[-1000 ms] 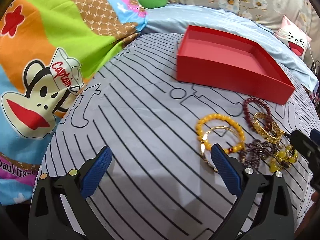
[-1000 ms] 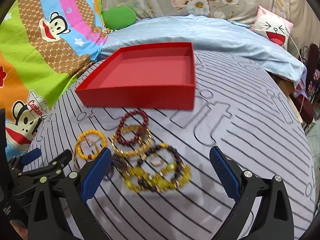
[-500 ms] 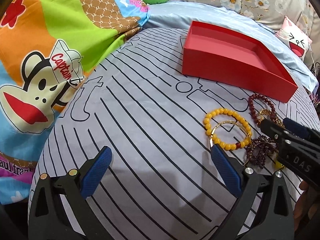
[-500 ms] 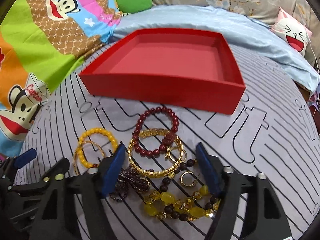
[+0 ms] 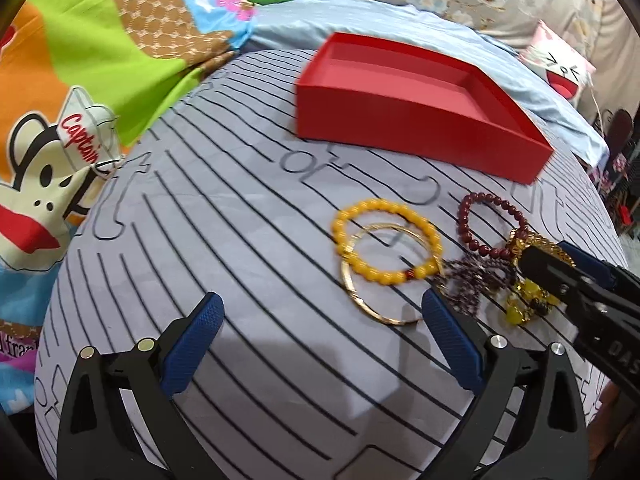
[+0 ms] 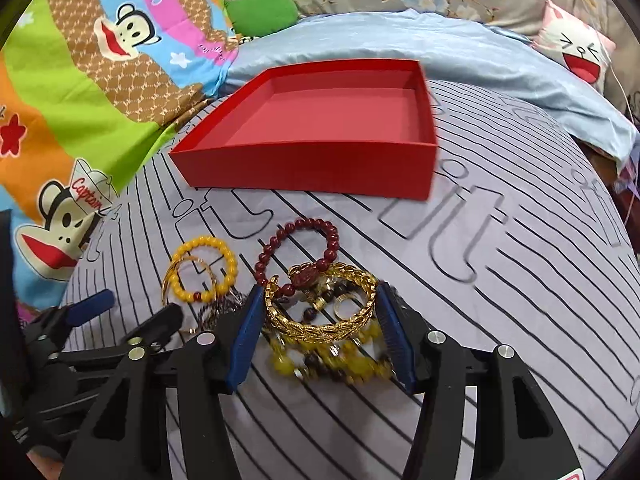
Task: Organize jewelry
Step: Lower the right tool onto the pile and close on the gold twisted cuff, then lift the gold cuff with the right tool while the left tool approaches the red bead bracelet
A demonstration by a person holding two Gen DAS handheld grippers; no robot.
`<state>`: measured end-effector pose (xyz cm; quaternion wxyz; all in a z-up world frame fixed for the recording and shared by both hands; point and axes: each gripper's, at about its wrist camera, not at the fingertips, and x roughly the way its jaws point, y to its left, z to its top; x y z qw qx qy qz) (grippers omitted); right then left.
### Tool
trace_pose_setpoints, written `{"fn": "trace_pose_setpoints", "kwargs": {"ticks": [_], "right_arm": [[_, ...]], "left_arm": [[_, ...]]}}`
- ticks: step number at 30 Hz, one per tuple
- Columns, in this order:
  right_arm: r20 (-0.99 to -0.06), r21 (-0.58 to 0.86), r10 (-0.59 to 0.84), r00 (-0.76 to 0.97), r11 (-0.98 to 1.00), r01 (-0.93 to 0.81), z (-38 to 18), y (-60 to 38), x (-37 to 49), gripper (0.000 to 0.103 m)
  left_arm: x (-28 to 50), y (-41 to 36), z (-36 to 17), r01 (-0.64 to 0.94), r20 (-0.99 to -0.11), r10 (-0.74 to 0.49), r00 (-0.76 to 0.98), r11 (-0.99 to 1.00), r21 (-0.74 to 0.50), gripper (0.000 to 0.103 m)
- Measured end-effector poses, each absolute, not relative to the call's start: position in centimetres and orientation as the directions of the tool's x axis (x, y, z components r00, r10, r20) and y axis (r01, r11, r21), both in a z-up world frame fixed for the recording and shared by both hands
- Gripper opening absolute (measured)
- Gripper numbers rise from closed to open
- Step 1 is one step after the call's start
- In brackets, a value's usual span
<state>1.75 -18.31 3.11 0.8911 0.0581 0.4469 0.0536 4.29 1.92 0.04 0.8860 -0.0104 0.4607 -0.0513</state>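
An empty red box (image 6: pixel 320 152) stands at the back of the grey striped cloth (image 6: pixel 500 280); it also shows in the left wrist view (image 5: pixel 412 120). A pile of jewelry lies in front: a gold chain bracelet (image 6: pixel 320 324), a dark red bead bracelet (image 6: pixel 298 240), a yellow bead bracelet (image 6: pixel 204 272) with a thin gold bangle (image 5: pixel 384 276), and yellow and dark beads (image 6: pixel 328 360). My right gripper (image 6: pixel 320 308) is partly closed, its blue pads on either side of the gold chain bracelet. My left gripper (image 5: pixel 320 320) is open and empty, left of the pile.
A colourful cartoon quilt (image 5: pixel 80 80) lies on the left, a light blue sheet (image 6: pixel 440 52) behind the box, and a cat-face cushion (image 6: pixel 576 52) at the back right. The cloth falls away at the right edge.
My right gripper has moved forward over the pile and narrowed around the gold chain bracelet. My left gripper has shifted slightly and stays open.
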Motion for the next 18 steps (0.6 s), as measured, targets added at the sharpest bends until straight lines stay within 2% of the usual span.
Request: {"fn": "trace_pose_setpoints", "kwargs": {"ticks": [18], "right_arm": [[-0.787, 0.204, 0.159, 0.596, 0.979, 0.007, 3.1, -21.0, -1.0, 0.054]], "left_arm": [[3.2, -0.2, 0.8, 0.132, -0.807, -0.129, 0.577, 0.989, -0.064, 0.095]]}}
